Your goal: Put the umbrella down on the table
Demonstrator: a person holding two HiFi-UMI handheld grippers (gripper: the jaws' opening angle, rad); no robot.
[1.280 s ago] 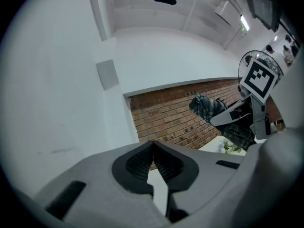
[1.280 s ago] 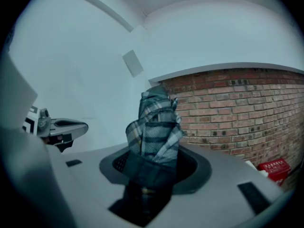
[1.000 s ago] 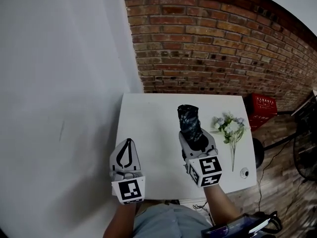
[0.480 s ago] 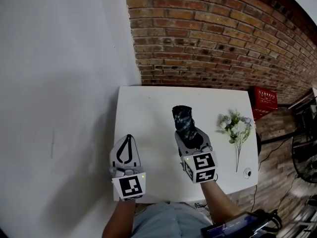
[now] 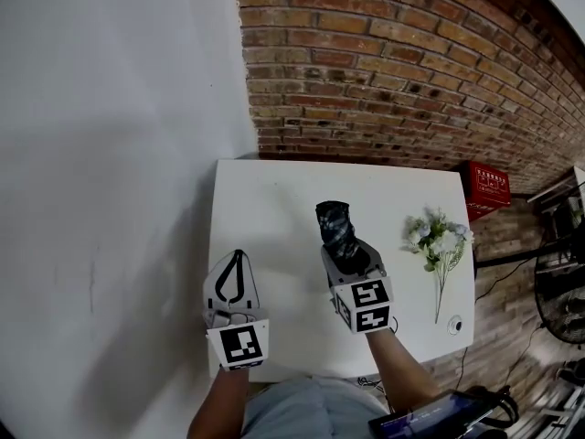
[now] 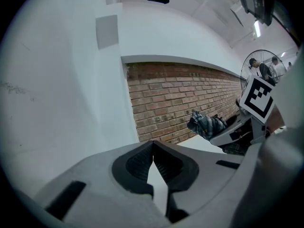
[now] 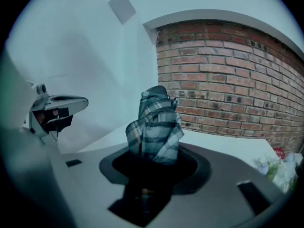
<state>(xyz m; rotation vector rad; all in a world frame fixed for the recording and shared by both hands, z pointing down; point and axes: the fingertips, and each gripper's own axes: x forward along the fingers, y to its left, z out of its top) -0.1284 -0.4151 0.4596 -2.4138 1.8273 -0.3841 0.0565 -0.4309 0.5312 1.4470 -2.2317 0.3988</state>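
Comparing the head view with a second ago, I see the white rectangular table [image 5: 265,208] sitting squarer under the rig. My right gripper [image 5: 350,252] has come down over its middle and drawn away from the bunch of pale artificial flowers [image 5: 437,238], which now lies well apart to that gripper's right rather than just beside it. The folded dark plaid fabric umbrella [image 5: 336,230] has travelled with it. It sticks out ahead of the right gripper toward the red brick wall [image 5: 384,80], its far end tipped lower than before, so I judge the put-down to be in its last stretch: carried to the spot and lowered, but not yet released. From the left gripper view the umbrella [image 6: 206,123] looks to hang just above the tabletop, though I can't tell whether any part touches. In the right gripper view the jaws are clamped around the umbrella [image 7: 156,127] near its base, and nothing about that hold has changed over the second. That hand reaches forward with the gripper angled nose-down at the table. My left gripper [image 5: 239,256] has drifted a little lower at the table's near left corner. It points roughly level and has no part in the carry, its pads [image 6: 142,160] pressed tip to tip with nothing between them. What remains, as I see it, is to settle the umbrella flat and let the jaws part.
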